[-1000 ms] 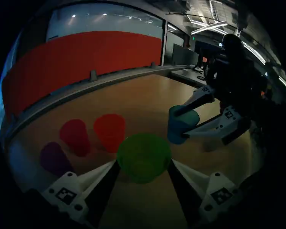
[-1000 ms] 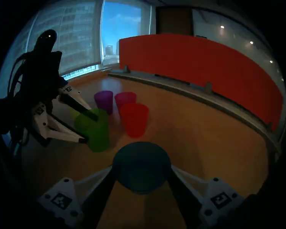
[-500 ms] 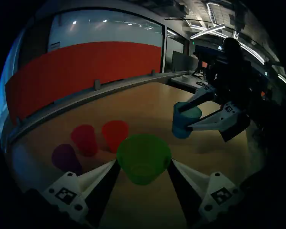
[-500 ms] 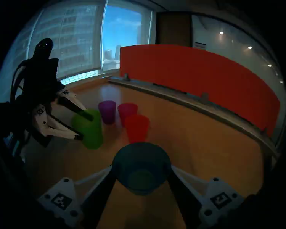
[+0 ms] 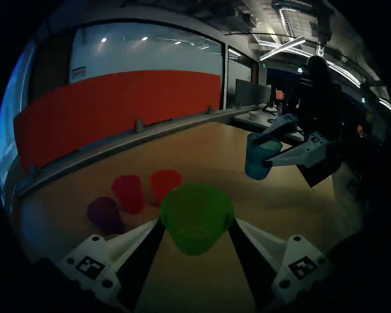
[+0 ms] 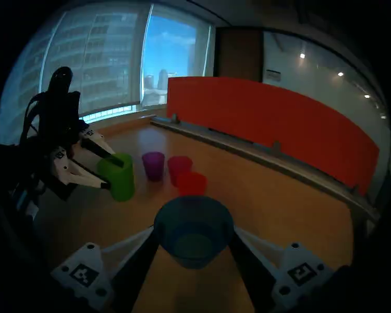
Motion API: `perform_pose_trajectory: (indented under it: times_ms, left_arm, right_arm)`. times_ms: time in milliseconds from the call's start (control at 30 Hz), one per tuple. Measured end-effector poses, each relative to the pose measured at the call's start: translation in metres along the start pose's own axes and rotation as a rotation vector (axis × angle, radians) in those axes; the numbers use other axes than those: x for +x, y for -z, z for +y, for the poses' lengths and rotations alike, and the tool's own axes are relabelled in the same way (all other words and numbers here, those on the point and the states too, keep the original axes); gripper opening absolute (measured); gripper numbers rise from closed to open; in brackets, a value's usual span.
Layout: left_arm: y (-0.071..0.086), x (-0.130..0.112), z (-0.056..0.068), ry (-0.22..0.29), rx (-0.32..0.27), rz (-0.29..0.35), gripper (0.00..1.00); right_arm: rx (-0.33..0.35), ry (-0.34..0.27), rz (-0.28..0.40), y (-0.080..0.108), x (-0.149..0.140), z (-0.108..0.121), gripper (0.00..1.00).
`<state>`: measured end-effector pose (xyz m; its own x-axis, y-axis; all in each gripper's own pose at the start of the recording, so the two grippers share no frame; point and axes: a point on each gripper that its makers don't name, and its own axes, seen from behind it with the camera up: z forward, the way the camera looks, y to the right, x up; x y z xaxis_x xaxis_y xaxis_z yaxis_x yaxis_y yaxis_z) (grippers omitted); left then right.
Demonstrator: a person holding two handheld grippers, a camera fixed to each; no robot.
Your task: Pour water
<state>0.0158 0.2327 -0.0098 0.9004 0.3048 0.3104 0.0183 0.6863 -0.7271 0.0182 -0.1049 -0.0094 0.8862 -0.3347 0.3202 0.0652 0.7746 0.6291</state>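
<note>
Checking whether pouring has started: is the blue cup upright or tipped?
Nearly upright: the blue cup sits rim-up between the right gripper's fingers.

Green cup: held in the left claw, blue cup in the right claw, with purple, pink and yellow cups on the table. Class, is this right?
No: the table holds a red cup, not yellow; the left gripper view shows it beside the purple cup and pink cup. The green cup in the left claw and the blue cup in the right claw are correct.
</note>
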Motion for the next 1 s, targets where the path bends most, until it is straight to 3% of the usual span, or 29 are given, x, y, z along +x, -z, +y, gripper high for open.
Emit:
perform_pose_trajectory:
  times_ms: [500,1000]
  left_arm:
    - [0.049,0.024,-0.012,0.019,0.029,0.099,0.86]
    - [0.063,0.040,-0.022,0.008,0.053,0.176,0.86]
  right_arm:
    - [-0.010,0.005,0.080,0.028,0.027,-0.009,0.89]
    - [0.008,-0.004,0.143,0.028,0.044,-0.015,0.89]
